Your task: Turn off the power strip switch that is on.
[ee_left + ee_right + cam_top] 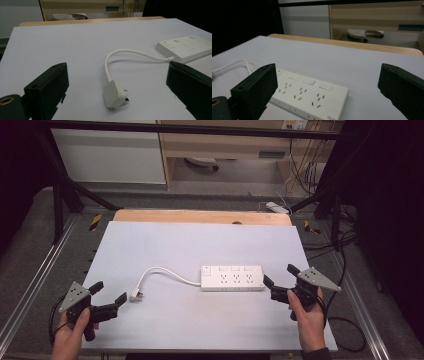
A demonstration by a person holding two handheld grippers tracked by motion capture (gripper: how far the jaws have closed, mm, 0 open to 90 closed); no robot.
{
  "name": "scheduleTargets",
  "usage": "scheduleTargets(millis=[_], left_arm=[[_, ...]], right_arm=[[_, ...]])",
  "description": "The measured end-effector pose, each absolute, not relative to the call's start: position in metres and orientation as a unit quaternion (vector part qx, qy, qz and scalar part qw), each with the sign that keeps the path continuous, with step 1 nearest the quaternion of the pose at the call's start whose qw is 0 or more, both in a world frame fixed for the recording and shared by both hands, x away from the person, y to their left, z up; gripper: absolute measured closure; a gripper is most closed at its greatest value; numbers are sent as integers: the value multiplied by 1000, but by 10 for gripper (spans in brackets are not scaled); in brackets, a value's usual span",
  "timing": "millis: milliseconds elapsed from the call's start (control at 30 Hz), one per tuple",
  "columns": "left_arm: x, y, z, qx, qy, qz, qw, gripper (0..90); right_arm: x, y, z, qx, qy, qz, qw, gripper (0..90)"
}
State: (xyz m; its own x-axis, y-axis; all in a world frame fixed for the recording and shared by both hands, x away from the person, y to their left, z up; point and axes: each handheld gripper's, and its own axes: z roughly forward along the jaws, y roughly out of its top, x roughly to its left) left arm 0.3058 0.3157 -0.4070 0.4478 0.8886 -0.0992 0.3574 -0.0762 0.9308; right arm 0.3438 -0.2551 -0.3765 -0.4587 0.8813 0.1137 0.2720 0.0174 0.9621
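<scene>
Hovering at the table's [150, 240] near-left corner, the left gripper [111, 294] has its jaws spread wide and empty, aimed at the white plug [136, 294] lying flat just beyond them. From the plug a short white cable [162, 270] arcs rightward to the power strip [232, 278], which lies flat right of centre, sockets up. Right gripper [280, 275] sits just off the strip's right end, jaws likewise wide apart, holding nothing, not touching the strip.
</scene>
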Motion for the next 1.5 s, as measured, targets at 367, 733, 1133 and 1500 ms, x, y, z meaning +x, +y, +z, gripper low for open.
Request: scheduleTargets(millis=[367,733,1133,1500], left_arm=[[306,316,-407,684,456,263,504,43],[306,315,-408,685,457,262,504,43],[307,315,-408,687,458,261,500,43],[307,316,-409,690,455,264,497,43]], right_arm=[[358,-249,-364,434,669,535,280,20],[371,-235,-357,425,692,516,275,35],[385,-221,-352,419,703,503,278,58],[399,-207,-356,413,709,501,275,78]])
